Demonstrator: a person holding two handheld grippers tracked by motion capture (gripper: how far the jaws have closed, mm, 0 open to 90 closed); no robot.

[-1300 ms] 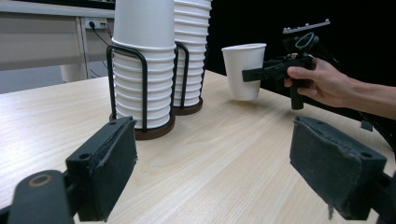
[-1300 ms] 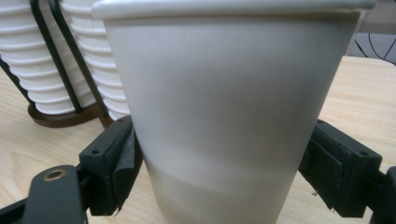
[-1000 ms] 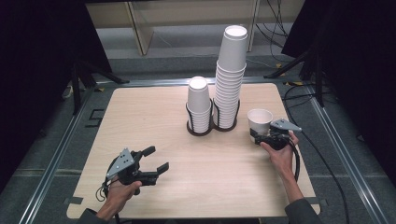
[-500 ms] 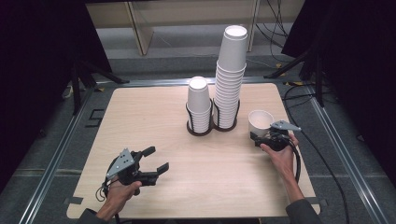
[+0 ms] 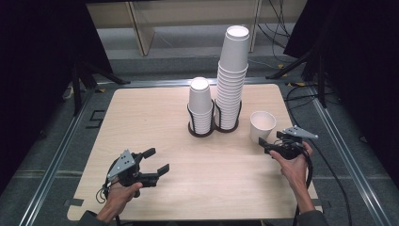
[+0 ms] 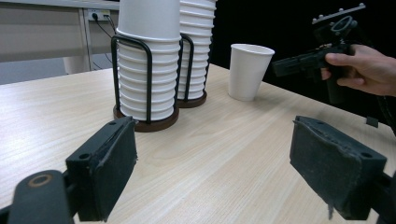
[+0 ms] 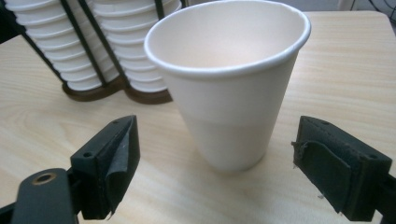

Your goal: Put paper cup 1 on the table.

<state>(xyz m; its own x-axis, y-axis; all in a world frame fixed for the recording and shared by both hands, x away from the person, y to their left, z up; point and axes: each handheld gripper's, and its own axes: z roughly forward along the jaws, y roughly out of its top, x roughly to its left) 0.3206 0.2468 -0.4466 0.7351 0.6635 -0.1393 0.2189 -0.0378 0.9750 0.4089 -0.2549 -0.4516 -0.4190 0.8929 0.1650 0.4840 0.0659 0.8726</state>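
Standing upright on the table, a single paper cup sits right of two racked cup stacks, the right gripper just near it, jaws spread. At near left, the left gripper hovers open. Its own view shows spread pads holding nothing. The right gripper view frames the cup beyond open pads, untouched.

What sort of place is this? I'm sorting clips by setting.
Probably a lab or recording studio, not a home: a bare wooden table ringed by dark curtains, loose cables on the floor, and handheld grippers working paper cups in a wire holder.
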